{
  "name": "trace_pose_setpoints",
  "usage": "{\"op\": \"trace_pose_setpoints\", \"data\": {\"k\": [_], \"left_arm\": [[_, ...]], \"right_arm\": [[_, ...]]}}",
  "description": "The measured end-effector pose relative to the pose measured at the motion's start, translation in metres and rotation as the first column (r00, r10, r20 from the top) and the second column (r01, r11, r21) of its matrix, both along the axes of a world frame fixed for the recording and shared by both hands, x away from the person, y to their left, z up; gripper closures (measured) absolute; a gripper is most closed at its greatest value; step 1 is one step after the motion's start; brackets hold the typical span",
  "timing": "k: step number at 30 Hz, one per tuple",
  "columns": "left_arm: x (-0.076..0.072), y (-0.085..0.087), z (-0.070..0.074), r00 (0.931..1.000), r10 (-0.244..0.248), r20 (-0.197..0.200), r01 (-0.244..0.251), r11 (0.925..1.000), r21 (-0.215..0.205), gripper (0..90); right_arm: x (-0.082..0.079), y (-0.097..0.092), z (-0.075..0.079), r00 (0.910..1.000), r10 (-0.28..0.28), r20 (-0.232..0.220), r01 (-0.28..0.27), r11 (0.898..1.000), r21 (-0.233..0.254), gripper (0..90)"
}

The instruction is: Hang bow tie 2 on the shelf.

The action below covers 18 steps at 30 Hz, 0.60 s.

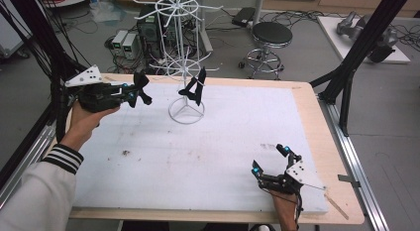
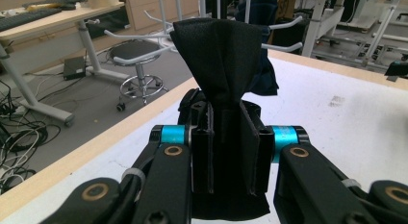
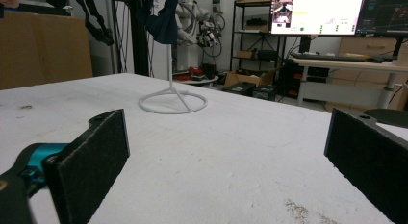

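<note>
Clearly the work in hand is hanging small dark cloth pieces on the white wire rack (image 1: 185,57), which stands near the far edge of the table (image 1: 307,99), a little left of its middle. One dark piece (image 1: 194,89) already hangs from a lower arm of that rack.

The left tool (image 1: 130,92) is held in the air above the far left corner of the table, level with those lower arms, its jaws pressed together on a second black cloth (image 2: 222,75). In the left gripper view the cloth is pinched low down and fans out above the pads, so the free upper part is what must meet a hook. A good move, I judge, would bring the tool towards an empty arm slowly, keeping the fanned top upright and leading with it. The pinch should hold until the cloth sits over the wire. The rack looks light, so a sideways knock could tip it or swing the hung piece off.

The right tool (image 1: 270,161) rests near the near right corner, jaws spread wide with nothing between them; it could steady the rack's ring base (image 3: 173,103) if needed.
</note>
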<state>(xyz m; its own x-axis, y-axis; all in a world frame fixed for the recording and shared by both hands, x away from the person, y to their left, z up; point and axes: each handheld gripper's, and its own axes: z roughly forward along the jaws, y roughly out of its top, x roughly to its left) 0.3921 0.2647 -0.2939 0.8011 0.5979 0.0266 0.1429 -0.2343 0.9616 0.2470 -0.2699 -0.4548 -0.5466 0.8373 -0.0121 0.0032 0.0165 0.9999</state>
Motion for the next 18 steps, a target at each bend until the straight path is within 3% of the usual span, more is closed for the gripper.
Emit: {"op": "trace_pose_setpoints", "data": {"k": [18], "left_arm": [[0.005, -0.009, 0.023, 0.9998, 0.015, 0.010, -0.014, 0.9995, -0.028, 76.5]], "right_arm": [[0.001, 0.000, 0.000, 1.0000, -0.001, 0.008, 0.001, 1.000, -0.001, 1.0]]}}
